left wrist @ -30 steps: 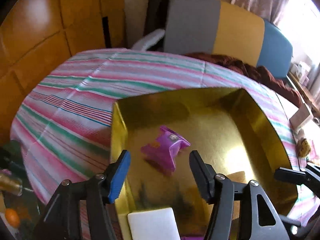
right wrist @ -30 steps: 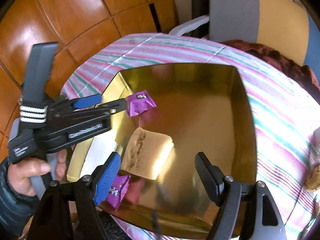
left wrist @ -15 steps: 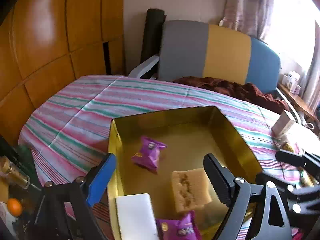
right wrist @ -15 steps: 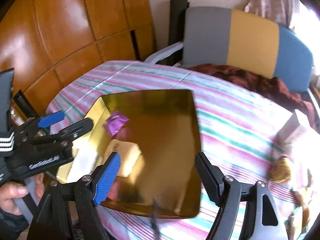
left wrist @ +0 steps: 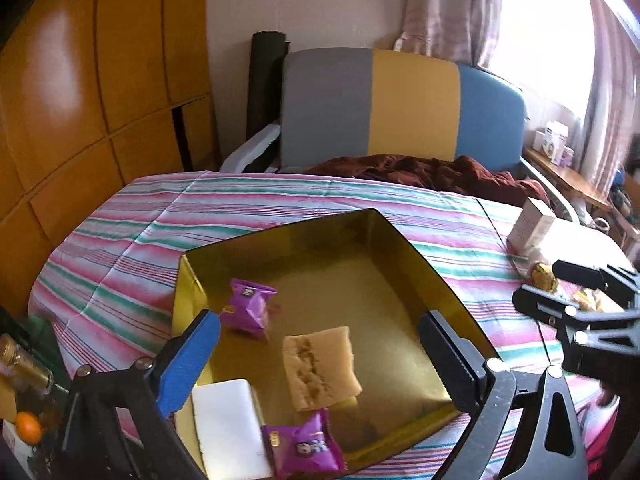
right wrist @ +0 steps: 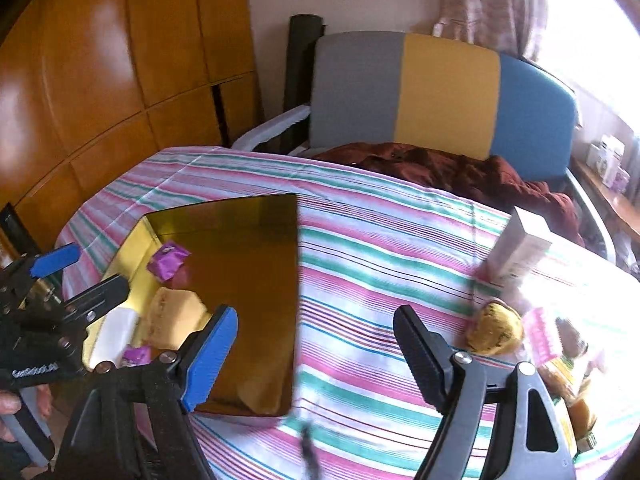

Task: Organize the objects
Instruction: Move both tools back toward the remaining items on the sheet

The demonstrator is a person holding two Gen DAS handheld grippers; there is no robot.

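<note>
Gold box holding snacks lies under the empty, spread left claw; right claw spread beside it.

A wall of shiny orange wood panels stands on the left. Behind the table with its striped cloth is a chair in gray, yellow and blue, with a dark red blanket on it. Bright light comes through a window with pale curtains on the right.

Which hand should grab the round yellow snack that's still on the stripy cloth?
Probably the right. The right gripper is open, empty and aimed toward the round yellow snack beside the white carton. The left gripper is open over the gold box, farther from it.
</note>
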